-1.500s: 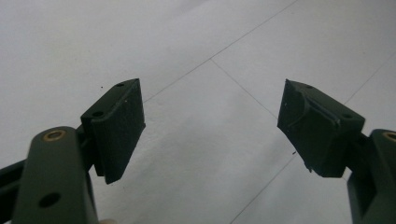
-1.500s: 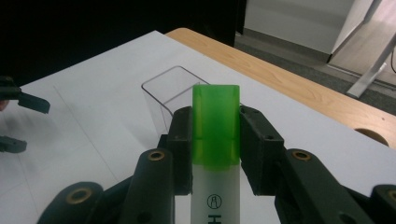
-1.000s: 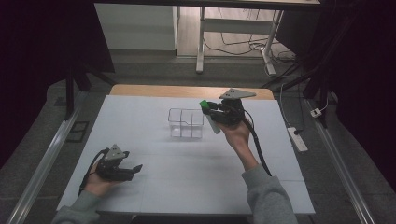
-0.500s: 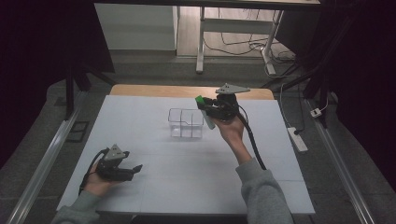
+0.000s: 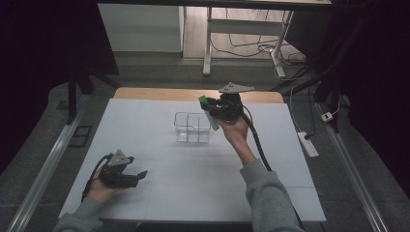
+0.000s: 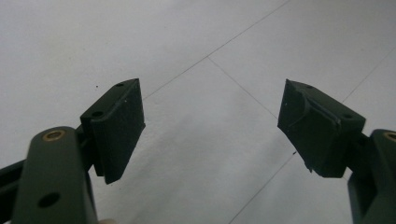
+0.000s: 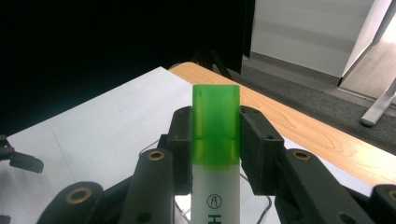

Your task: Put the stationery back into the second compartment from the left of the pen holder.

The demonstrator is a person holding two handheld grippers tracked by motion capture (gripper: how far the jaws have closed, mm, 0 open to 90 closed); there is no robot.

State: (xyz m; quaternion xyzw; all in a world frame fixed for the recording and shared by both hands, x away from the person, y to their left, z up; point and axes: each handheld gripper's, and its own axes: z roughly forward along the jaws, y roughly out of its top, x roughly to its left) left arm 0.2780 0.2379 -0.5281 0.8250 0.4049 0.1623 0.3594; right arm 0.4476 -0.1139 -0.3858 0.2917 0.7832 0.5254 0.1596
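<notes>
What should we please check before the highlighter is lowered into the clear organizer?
1. Grip: right tongs clamp the green-capped highlighter from both sides: ok.
2. Cap on the highlighter: ok.
3. Clear divided organizer upright on the white table: ok.
4. Highlighter directly over a compartment: cannot tell; in the high view it sits at the right edge.
5. Left tongs open, low near the table, away from the organizer: ok.

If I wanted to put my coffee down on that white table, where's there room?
Most of the white table is bare: the wide middle between the left tool and the sleeve, and the far-left stretch beside the clear box. It's crowded only around that box, where the right tool holds a green-capped marker above it.
</notes>
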